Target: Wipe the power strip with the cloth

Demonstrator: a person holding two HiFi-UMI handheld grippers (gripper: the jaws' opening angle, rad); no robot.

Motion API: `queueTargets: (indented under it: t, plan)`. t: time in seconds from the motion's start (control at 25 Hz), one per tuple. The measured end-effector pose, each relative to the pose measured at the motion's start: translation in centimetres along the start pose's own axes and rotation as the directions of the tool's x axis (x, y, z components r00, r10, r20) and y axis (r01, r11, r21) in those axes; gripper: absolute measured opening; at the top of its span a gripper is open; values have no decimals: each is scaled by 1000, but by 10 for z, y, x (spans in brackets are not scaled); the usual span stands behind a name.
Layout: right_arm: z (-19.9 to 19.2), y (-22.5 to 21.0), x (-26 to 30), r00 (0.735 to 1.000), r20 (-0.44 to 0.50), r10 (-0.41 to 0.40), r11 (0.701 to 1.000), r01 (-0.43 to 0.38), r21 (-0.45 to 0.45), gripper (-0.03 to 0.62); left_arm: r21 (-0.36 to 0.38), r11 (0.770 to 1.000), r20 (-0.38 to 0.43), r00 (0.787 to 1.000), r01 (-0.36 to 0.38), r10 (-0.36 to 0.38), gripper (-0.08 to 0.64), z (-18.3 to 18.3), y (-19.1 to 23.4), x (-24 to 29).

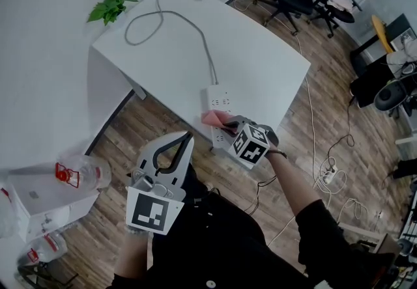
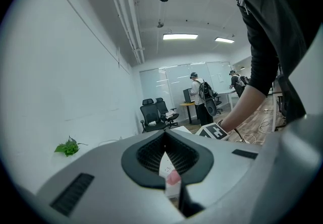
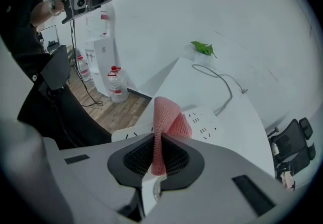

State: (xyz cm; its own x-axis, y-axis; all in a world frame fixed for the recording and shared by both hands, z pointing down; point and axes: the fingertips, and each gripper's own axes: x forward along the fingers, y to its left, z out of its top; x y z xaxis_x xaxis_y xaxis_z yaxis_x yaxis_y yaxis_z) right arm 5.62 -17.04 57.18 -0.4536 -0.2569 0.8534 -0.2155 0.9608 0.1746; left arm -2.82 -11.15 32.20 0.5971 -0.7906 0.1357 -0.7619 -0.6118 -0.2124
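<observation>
**Cloth pinched, poised over the power strip**

My right gripper has its jaws pinching the pink cloth by one fold, so the loose end reaches the power strip near the desk edge, ready to rub, I'd say. My left gripper hangs clear beside me, jaws pressed together, empty.
</observation>
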Motion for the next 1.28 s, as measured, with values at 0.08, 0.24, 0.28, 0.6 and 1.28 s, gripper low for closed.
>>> queueTargets:
  t: [0.08, 0.24, 0.28, 0.6, 1.28]
  plan:
    - [-2, 9, -2, 1000, 6, 6, 1000, -6, 3, 51, 1, 1000, 2, 1000, 2, -2, 14, 1, -3, -2]
    - [-5, 23, -8, 1000, 16, 18, 1000, -18, 16, 51, -1, 1000, -3, 1000, 4, -4, 14, 2, -9, -3]
    - [-6, 27, -10, 1000, 18, 20, 1000, -20, 17, 51, 1, 1000, -3, 1000, 5, -5, 14, 2, -10, -4]
    - [-11, 61, -17, 999, 31, 38, 999, -39, 13, 51, 7, 1000, 7, 1000, 11, -11, 14, 5, -22, -9]
    - [-4, 52, -34, 987, 101, -127, 986, 114, 120, 51, 8, 1000, 11, 1000, 19, -19, 14, 7, -33, -10]
